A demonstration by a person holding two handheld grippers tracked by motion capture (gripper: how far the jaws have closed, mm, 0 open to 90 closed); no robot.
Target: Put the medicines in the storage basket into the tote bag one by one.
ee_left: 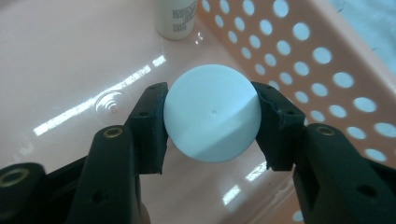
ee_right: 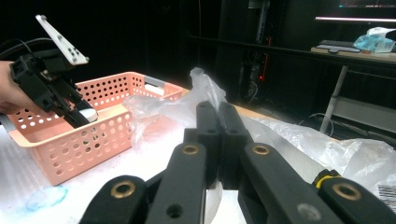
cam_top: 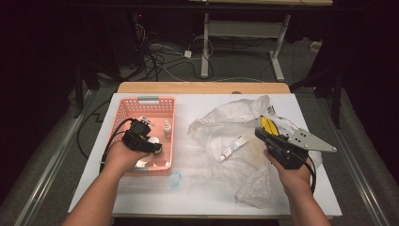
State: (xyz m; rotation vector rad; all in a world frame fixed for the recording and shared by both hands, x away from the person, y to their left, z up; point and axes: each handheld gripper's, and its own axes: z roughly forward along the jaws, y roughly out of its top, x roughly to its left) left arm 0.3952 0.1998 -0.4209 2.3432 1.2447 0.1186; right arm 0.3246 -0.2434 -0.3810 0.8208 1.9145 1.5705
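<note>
Nearest my lens, the left gripper (ee_left: 212, 123) pinches a white round cap (ee_left: 212, 119), one black pad pressed to each side of it, just above the glossy floor of the pink basket (ee_left: 327, 60). I read the basket's perforated wall on the right of that view and a small white bottle (ee_left: 175, 17) standing farther in. From the high view the left gripper (cam_top: 157, 149) sits inside the basket's near half, at the left of the white table (cam_top: 197, 193), with the small bottle (cam_top: 167, 128) upright beyond it. My right gripper (ee_right: 218, 140) has its jaws pressed together, nothing between them; in the high view it hovers (cam_top: 259, 133) over the right part of a crumpled clear plastic bag (cam_top: 226, 123) spread across the table's middle and right. A white tube (cam_top: 234, 147) lies on the bag, left of that gripper. A bluish smear (cam_top: 175, 179) marks the table just near of the basket.
</note>
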